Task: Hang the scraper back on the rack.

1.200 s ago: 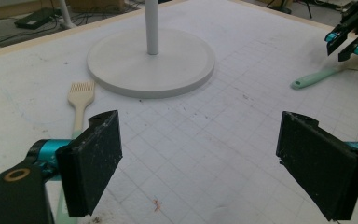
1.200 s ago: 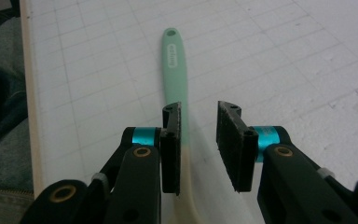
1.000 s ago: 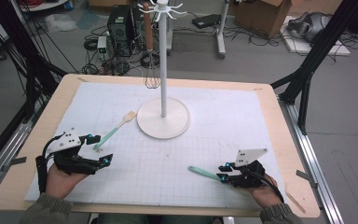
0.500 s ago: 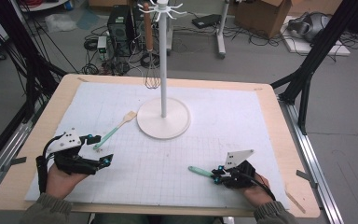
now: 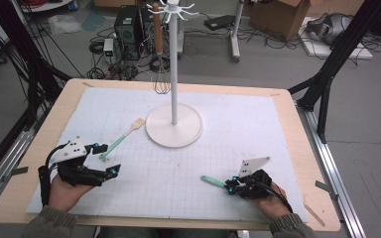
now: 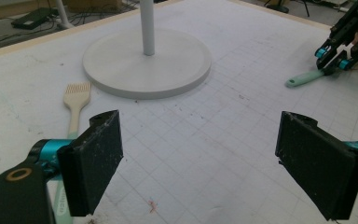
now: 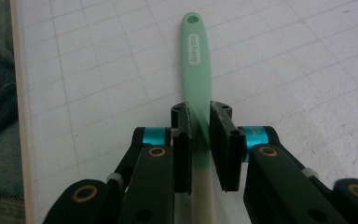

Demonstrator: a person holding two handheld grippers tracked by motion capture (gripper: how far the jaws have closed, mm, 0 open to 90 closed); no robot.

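A mint-green utensil handle (image 7: 196, 56) lies on the white grid mat (image 5: 278, 129), its other end cream-coloured and hidden under my right gripper (image 7: 200, 140). The jaws have just been closing, and their pads now press on both sides of the handle. The same gripper (image 5: 233, 186) sits at the mat's front right in the high view, with the handle (image 5: 211, 181) sticking out to its left. My left gripper (image 5: 105, 158) rests at the front left, jaws wide open (image 6: 198, 168) with nothing between them. A green-handled brush (image 5: 124, 135) lies just beside it.
A white stand (image 5: 173, 130) with a round base rises from the middle of the mat. From its hooks hangs a whisk (image 5: 161, 82). The wooden table edge (image 5: 307, 148) frames the mat. Cables and boxes lie on the floor behind.
My right gripper has slid a little to the left along the green handle and its jaws have closed onto it. The left gripper and the brush have stayed put.
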